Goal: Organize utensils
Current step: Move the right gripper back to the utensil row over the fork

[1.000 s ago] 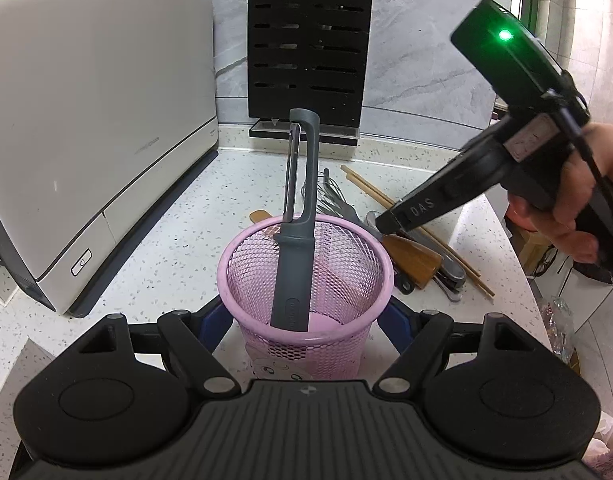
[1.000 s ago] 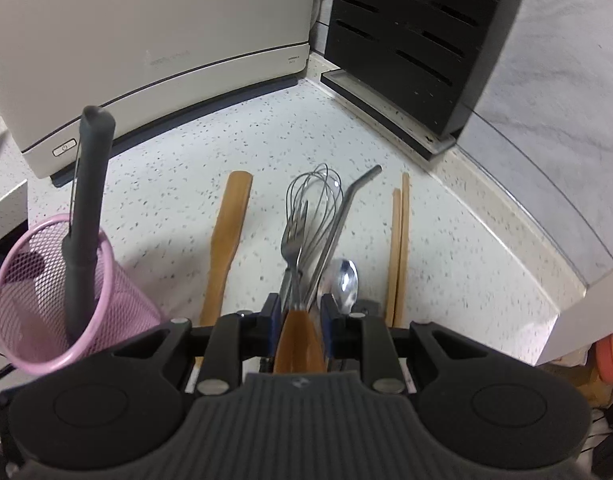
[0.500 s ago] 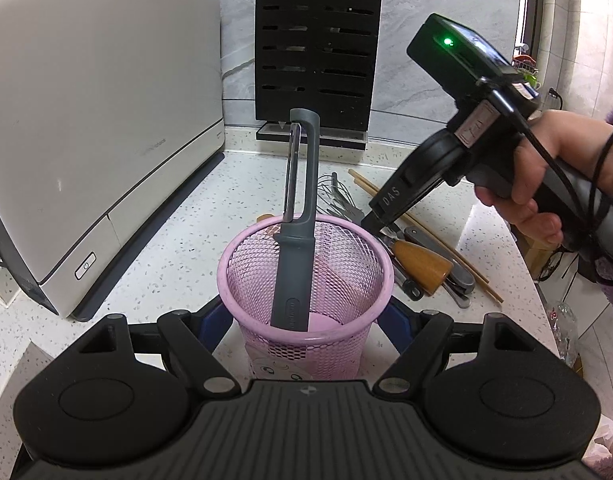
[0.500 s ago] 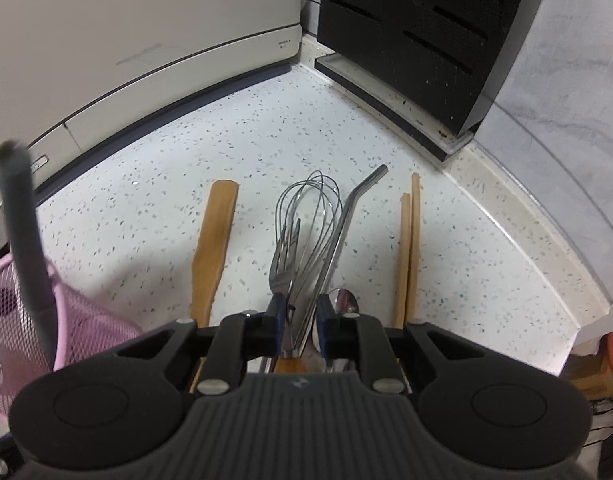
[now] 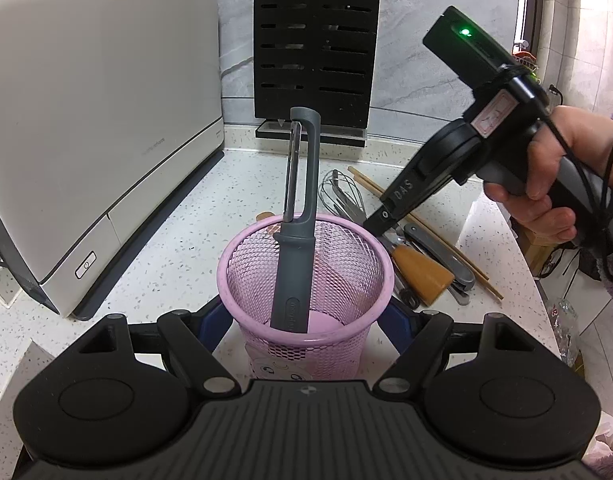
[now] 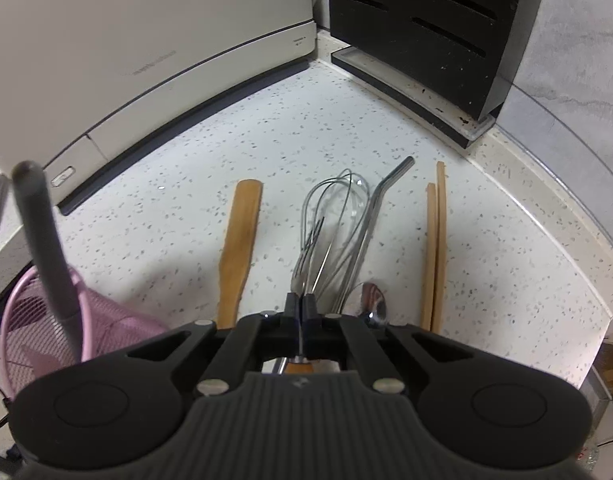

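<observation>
Fork (image 6: 306, 258) lies among the whisk (image 6: 338, 216) and spoon (image 6: 373, 300) on the surface (image 6: 186, 184); right tongs (image 6: 302, 308) pinch its neck. Lift straight, clearing whisk wires. Left tongs (image 5: 306, 320), spread wide, brace the pink basket (image 5: 346, 276).

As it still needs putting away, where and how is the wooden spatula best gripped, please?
Take the wooden spatula at mid-length, straight down from above, jaws across its width. It lies flat, with bare counter on its left and a gap before the whisk on its right; its near end crowds the pink basket.
</observation>
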`<action>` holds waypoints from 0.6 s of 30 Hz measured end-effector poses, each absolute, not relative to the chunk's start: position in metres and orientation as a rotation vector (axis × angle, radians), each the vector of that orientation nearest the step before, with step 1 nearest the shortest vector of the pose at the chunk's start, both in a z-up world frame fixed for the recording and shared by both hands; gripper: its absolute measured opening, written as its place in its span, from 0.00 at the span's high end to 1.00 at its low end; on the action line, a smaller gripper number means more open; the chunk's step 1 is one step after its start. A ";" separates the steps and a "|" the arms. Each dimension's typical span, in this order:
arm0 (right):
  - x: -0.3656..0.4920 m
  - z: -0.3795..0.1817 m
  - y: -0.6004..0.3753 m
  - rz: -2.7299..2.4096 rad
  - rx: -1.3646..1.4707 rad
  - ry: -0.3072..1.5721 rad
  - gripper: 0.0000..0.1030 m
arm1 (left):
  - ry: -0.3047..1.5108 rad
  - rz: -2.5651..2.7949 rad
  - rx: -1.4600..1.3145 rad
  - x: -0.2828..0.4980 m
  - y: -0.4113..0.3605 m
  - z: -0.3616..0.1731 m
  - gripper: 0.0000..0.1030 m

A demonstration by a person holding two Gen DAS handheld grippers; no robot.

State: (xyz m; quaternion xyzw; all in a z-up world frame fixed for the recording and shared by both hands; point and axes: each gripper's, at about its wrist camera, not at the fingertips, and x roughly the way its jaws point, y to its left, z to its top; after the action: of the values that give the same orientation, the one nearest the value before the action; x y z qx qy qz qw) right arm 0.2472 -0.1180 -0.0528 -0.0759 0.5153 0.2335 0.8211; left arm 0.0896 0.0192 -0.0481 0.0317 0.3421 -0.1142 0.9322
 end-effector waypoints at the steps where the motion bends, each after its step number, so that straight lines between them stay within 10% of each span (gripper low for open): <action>1: 0.247 -0.053 -0.119 0.505 -0.156 1.107 1.00 | 0.700 -0.233 0.066 0.089 0.019 -0.048 0.12; 18: 0.258 -0.050 -0.163 0.562 0.256 1.200 1.00 | 0.700 -0.234 0.074 0.090 0.018 -0.049 0.12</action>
State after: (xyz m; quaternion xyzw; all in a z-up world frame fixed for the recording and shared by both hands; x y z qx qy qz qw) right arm 0.2583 -0.1633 -0.0496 0.1186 0.5553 0.2603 0.7809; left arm 0.0895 0.0180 -0.0490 0.0362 0.3422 -0.1144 0.9319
